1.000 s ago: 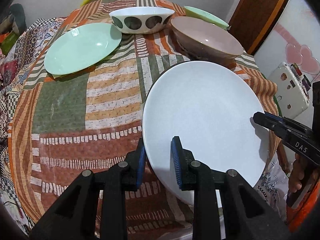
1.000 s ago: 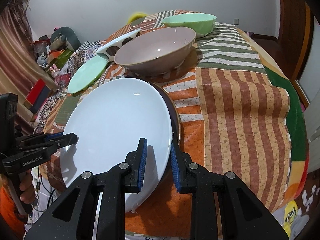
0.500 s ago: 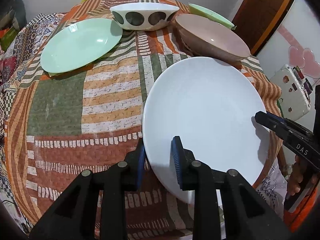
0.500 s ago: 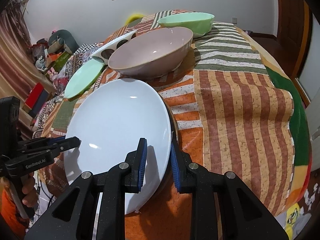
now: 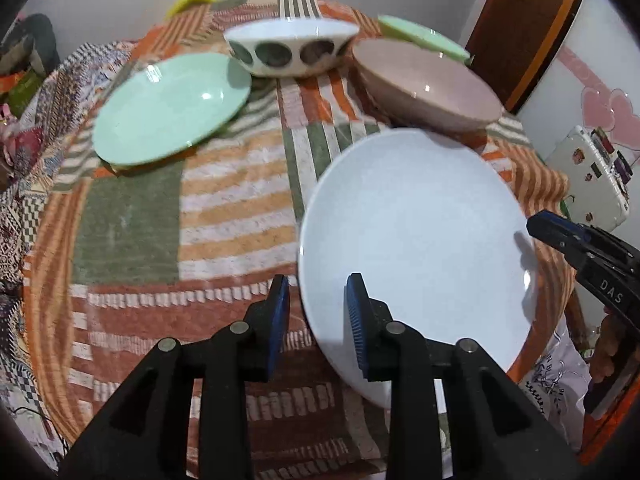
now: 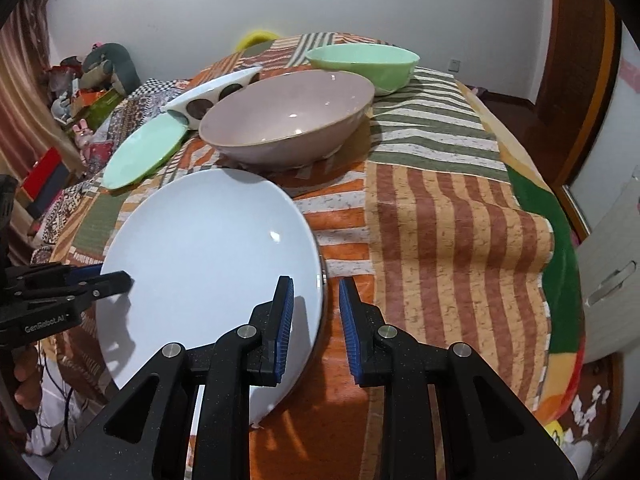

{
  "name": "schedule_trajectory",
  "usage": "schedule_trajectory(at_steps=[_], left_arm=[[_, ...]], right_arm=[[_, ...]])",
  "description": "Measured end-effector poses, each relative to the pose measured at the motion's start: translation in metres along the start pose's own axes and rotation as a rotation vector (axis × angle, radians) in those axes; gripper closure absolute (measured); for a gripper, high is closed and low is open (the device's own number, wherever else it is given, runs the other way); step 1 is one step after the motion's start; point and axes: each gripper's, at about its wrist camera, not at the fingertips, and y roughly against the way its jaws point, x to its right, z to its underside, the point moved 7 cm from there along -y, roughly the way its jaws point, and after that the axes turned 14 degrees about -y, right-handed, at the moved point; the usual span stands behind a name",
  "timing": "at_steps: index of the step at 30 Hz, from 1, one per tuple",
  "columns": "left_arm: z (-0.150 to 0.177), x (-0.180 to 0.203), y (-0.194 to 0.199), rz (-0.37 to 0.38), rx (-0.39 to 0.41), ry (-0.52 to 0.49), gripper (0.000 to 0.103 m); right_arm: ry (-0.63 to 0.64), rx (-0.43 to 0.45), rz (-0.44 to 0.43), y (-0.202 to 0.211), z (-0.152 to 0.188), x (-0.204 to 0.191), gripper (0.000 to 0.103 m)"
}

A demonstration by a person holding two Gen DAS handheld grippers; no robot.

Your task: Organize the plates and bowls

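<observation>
The white plate point(image 5: 416, 232) lies on the striped patchwork tablecloth point(image 5: 224, 216) at the near edge of the table, its front rim reaching out past the cloth's edge. Both grippers straddle that plate's rim from opposite sides.

The left gripper point(image 5: 318, 320) has its jaws spread apart, with the plate's left rim sitting in the gap between them. Its blue ribbed pads point(image 5: 357, 320) are clear of the rim on the outer side, while the inner one hangs over the plate's face; whether that pad touches the plate cannot be told. In the right wrist view the same tool point(image 6: 100, 282) enters from the far left side of the plate, its tips over the rim.

The right gripper point(image 6: 316, 320) is likewise parted, its jaws set either side of the plate's right rim with a visible gap on the outer side, so it has no firm hold. A dark edge shows just under the plate's rim there; what it is cannot be told. From the left wrist view this gripper point(image 5: 540, 228) pokes in at the plate's right rim.

Beyond the white plate, just behind its far rim, sits the pink bowl point(image 6: 288, 116). Behind the pink bowl, to its right, stands the green bowl point(image 6: 362, 62). To the left of the pink bowl is the white bowl with dark circles point(image 5: 292, 46), and left of that lies the mint-green plate point(image 5: 170, 108), well apart from the white plate.
</observation>
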Motion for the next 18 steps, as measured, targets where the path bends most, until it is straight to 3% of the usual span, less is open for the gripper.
schedule_trajectory(at_steps=[8,11,13,18], left_arm=[[-0.005,-0.029,0.049,-0.052,0.103,0.021,0.068],[-0.006,-0.051,0.071,-0.11,0.153,0.034,0.056],[-0.006,-0.068,0.082,-0.149,0.177,0.047,0.049],[-0.007,-0.113,0.095,-0.191,0.192,0.101,0.048]], right_arm=[[0.037,0.039,-0.054,0.024,-0.007,-0.03,0.077],[0.051,0.048,-0.094,0.029,-0.012,-0.049,0.074],[0.061,0.057,-0.115,0.03,-0.015,-0.064,0.07],[0.076,0.063,-0.153,0.024,-0.022,-0.098,0.057]])
